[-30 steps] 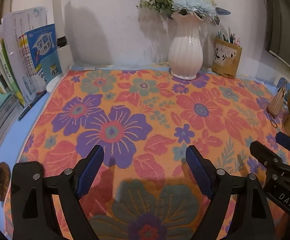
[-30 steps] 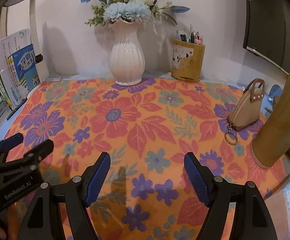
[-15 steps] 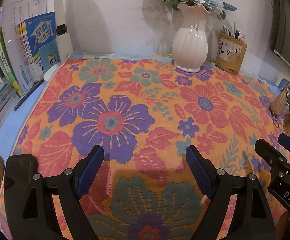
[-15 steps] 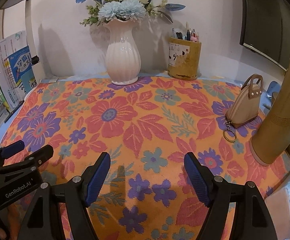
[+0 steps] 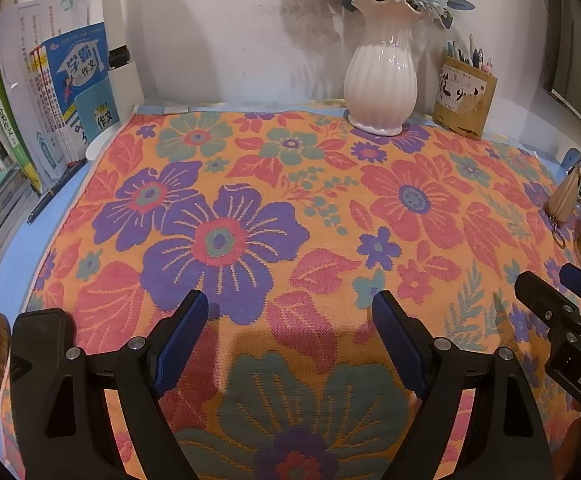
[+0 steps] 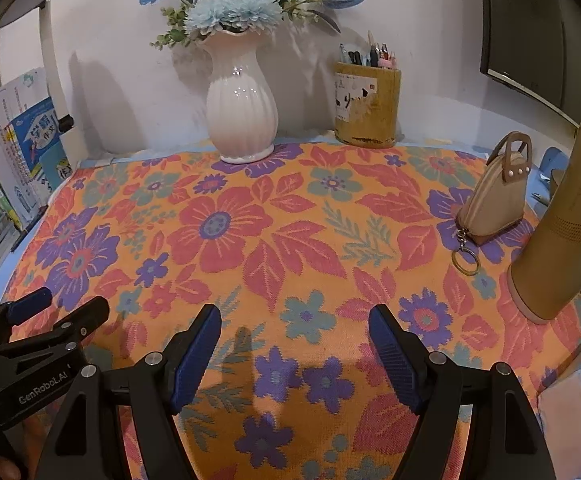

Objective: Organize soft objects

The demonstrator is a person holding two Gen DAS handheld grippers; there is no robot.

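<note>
An orange cloth with big purple, red and teal flowers (image 5: 290, 216) (image 6: 290, 248) lies spread flat over the desk. My left gripper (image 5: 290, 316) hovers over its near left part, open, with nothing between its blue pads. My right gripper (image 6: 294, 328) hovers over the near right part, open and empty too. Each gripper shows at the edge of the other's view: the right gripper (image 5: 570, 312) and the left gripper (image 6: 46, 320). A small beige purse with a key ring (image 6: 494, 204) stands on the cloth at the right.
A white vase of flowers (image 6: 242, 108) and a pen holder (image 6: 366, 108) stand at the back by the wall. Books (image 5: 50, 112) line the left side, with a pen (image 5: 46, 200) beside them. A tall tan cylinder (image 6: 562, 220) stands at the right edge.
Both views have shifted slightly, the left one tipping down a little; the cloth and the objects have not moved. Both grippers stay open.
</note>
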